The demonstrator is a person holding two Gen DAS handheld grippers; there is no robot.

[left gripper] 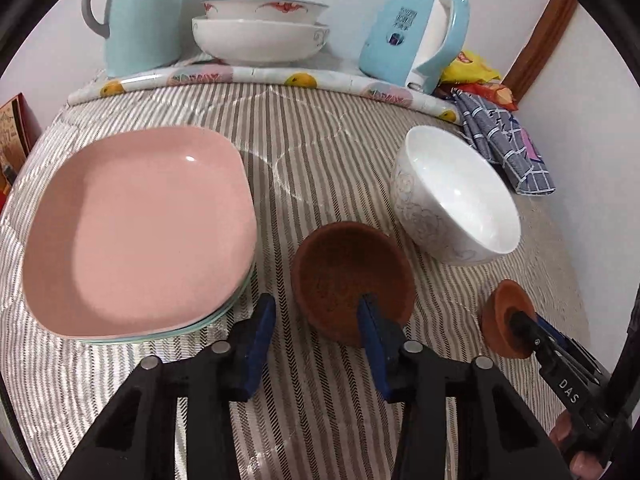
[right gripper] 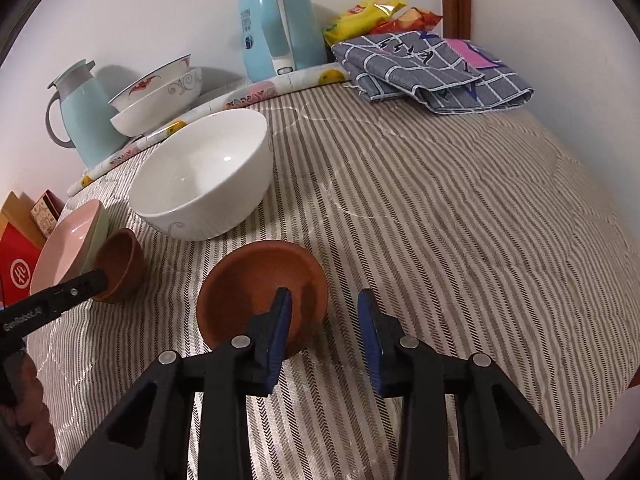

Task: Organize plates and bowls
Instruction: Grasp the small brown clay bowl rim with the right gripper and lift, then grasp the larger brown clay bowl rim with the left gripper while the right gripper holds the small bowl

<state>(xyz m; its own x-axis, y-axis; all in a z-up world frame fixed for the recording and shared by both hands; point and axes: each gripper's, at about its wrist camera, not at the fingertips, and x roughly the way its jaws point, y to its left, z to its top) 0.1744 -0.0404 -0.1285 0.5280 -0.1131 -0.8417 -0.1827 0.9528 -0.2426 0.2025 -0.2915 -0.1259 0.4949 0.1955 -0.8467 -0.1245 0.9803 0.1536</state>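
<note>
Two hand-held grippers work over a table [left gripper: 320,140] spread with a striped grey-and-white cloth, set against a pale wall. The left gripper [left gripper: 316,320] stands wide, one blue finger dipped inside a small brown clay bowl [left gripper: 348,276], the other outside its rim on the cloth; nothing is clamped. The right gripper [right gripper: 324,316] is likewise spread wide, its left finger inside a second clay bowl [right gripper: 256,276], its right finger over bare cloth.

Only the left camera shows the pink plate [left gripper: 136,232] fully: square with rounded corners, glossy, lying on a pale green plate near the table's left edge, just beside the first clay bowl. The right camera sees it edge-on [right gripper: 68,244]. That camera alone takes in the folded blue checked cloth [right gripper: 432,68] spread at the back right corner, with yellow snack packets [right gripper: 368,12] behind it, and the open stretch of cloth on the right.

A deep white bowl [left gripper: 456,196] with a faint grey pattern sits upright behind the two clay bowls, apart from both. Along the back edge, on a fruit-printed mat [left gripper: 256,76], stand a pale blue jug [left gripper: 140,16], two stacked white bowls [left gripper: 260,28] with red trim, and a light blue kettle [left gripper: 416,36]. Red boxes [right gripper: 20,264] lean at the left edge.
</note>
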